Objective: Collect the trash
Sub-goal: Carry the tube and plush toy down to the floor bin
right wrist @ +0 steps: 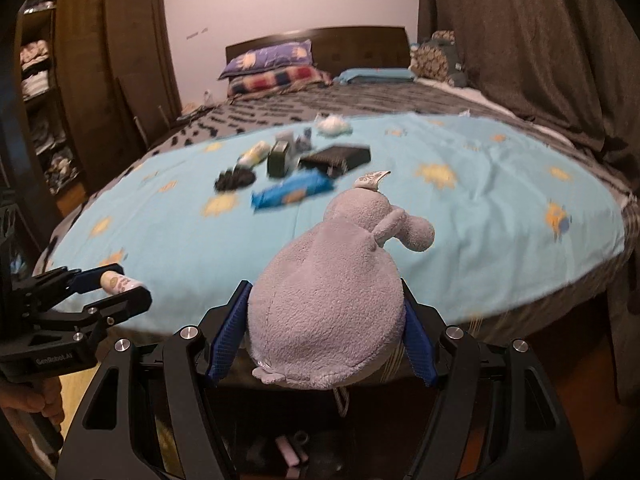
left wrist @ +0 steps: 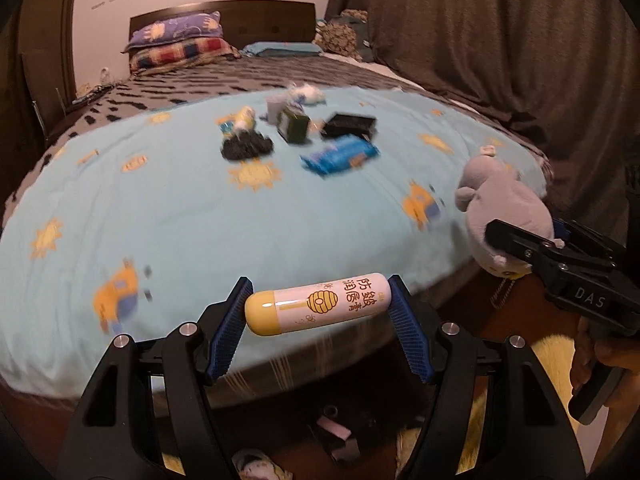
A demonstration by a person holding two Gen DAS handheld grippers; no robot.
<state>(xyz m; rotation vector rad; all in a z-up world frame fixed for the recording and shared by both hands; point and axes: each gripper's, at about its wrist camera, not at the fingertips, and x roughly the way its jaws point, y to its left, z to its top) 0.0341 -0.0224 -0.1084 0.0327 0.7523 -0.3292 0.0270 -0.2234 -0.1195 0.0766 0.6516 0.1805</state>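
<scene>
Left wrist view: my left gripper [left wrist: 318,309] is clamped on a lip balm tube [left wrist: 316,304], white with a yellow cap and a beehive print. The tube lies crosswise between the blue pads [left wrist: 230,328], one pad on each end, cap toward the left. It is held in the air above the near edge of the bed's light blue blanket [left wrist: 200,220]. At the right of this view, my right gripper [left wrist: 516,240] grips a grey plush toy [left wrist: 500,208]. Farther up the blanket sits a blurred cluster: a blue wrapper [left wrist: 340,154], a black box [left wrist: 350,125], a dark green carton [left wrist: 295,126], a black crumpled item [left wrist: 247,146], a small yellow and white tube [left wrist: 243,118] and a white wad [left wrist: 308,94]. Pillows [left wrist: 180,42] lie against the headboard [left wrist: 256,20]; a brown curtain [left wrist: 500,40] hangs at the right.

Right wrist view: my right gripper [right wrist: 326,326] is closed on the plush toy [right wrist: 332,300], its pads [right wrist: 228,336] pressing both sides of the body; the head points away from me, over the blanket edge [right wrist: 480,220]. At the lower left, my left gripper [right wrist: 120,286] holds the lip balm tube [right wrist: 120,282] near the blanket's near corner. The blue wrapper [right wrist: 292,194] lies just beyond the toy's head, with the black box [right wrist: 336,158] behind it. A wooden wardrobe [right wrist: 100,60] stands at the left.
</scene>
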